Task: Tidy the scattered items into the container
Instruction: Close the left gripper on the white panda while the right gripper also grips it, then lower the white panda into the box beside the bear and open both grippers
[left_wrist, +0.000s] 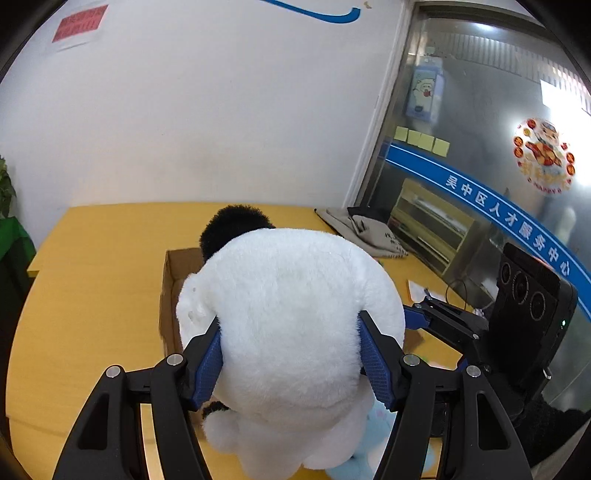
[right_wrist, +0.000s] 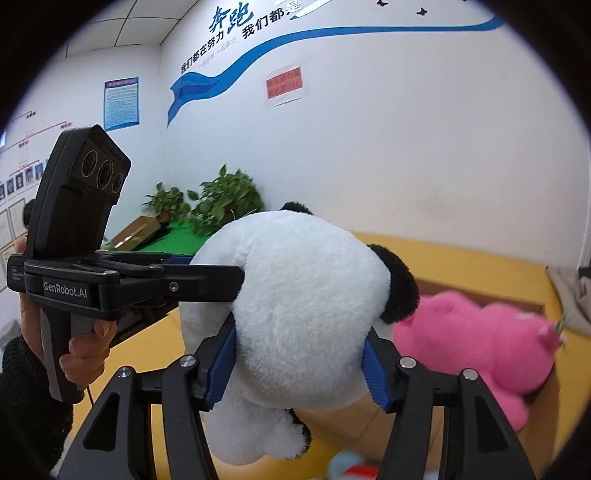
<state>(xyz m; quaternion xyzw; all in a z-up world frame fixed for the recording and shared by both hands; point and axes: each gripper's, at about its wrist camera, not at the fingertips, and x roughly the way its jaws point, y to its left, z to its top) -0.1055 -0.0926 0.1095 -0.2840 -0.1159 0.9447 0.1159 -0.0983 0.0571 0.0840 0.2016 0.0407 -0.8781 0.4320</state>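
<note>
Together, left gripper (left_wrist: 291, 354) and right gripper (right_wrist: 301, 363) clamp the panda plush (left_wrist: 291, 314).

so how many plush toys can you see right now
2 for sure. A white and black panda plush is clamped between the left gripper and right gripper. A pink plush lies in the cardboard box. A blurred light-blue thing below may be a third.
</note>
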